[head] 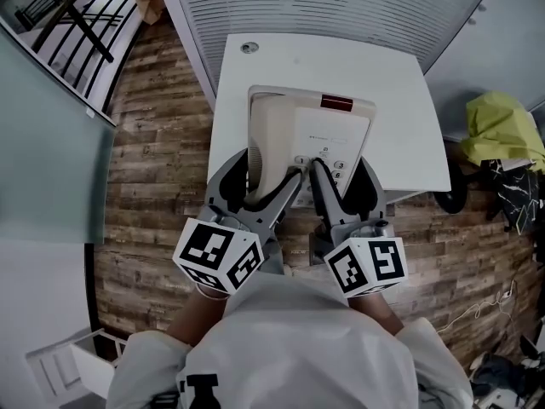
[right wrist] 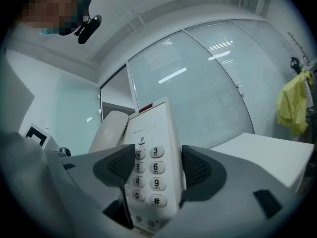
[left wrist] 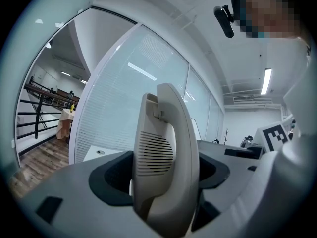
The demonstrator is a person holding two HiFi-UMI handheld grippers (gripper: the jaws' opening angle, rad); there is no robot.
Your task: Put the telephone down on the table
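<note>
A cream telephone (head: 311,130) with a red strip at its top is held between both grippers over the near half of the white table (head: 400,100). My left gripper (head: 277,186) is shut on the handset side (left wrist: 166,152); the ribbed earpiece stands upright between the jaws. My right gripper (head: 322,173) is shut on the keypad side (right wrist: 151,162), with the number keys showing between its dark pads (right wrist: 197,168). Both gripper views look upward past the telephone to the ceiling. Whether the telephone's base touches the table, I cannot tell.
The table has a round cable hole (head: 249,48) at its far left. A glass partition with blinds (head: 341,2) stands behind it. A yellow cloth (head: 501,126) lies to the right, wooden floor (head: 162,143) lies left, and a white drawer unit (head: 77,360) stands near left.
</note>
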